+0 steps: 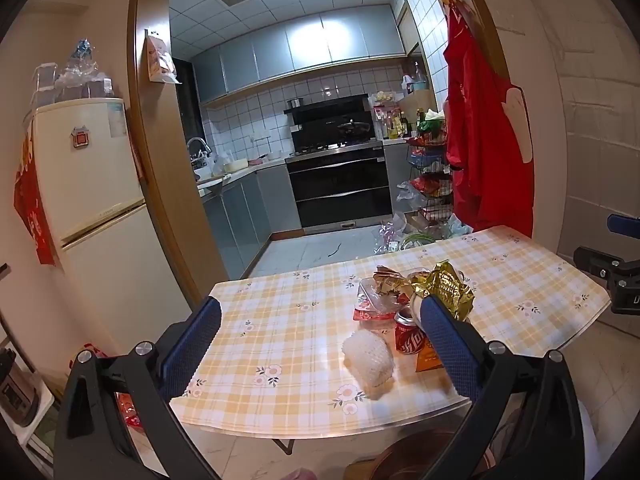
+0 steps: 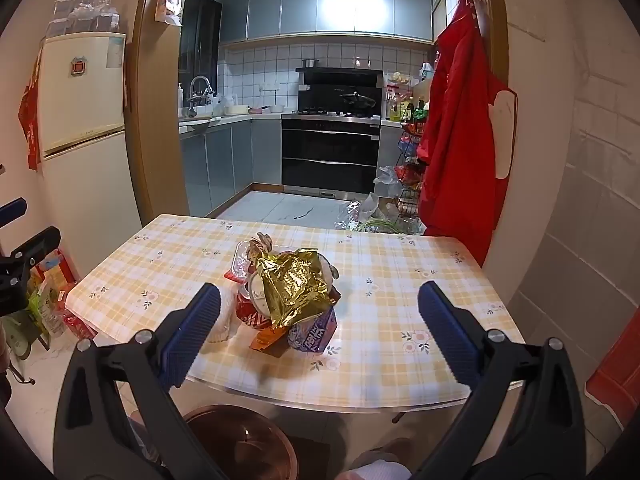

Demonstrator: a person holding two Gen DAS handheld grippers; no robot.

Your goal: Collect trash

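A heap of trash lies on the yellow checked table (image 1: 280,320) (image 2: 400,320). It holds a crumpled gold foil wrapper (image 2: 294,284) (image 1: 446,286), a red drink can (image 1: 408,334) (image 2: 250,312), a white foam net sleeve (image 1: 368,358) (image 2: 224,320), a clear plastic tray (image 1: 376,296) (image 2: 242,258), an orange packet (image 2: 270,338) (image 1: 428,360) and a purple packet (image 2: 316,334). My left gripper (image 1: 320,346) is open and empty, held at the table's near edge, left of the heap. My right gripper (image 2: 319,330) is open and empty, its jaws either side of the heap, short of it.
A brown round bin (image 2: 244,440) (image 1: 416,456) stands on the floor under the table's near edge. A cream fridge (image 1: 88,200) stands at the left. A red apron (image 2: 460,140) hangs at the right of the kitchen doorway. Bags lie on the floor (image 2: 48,304) left of the table.
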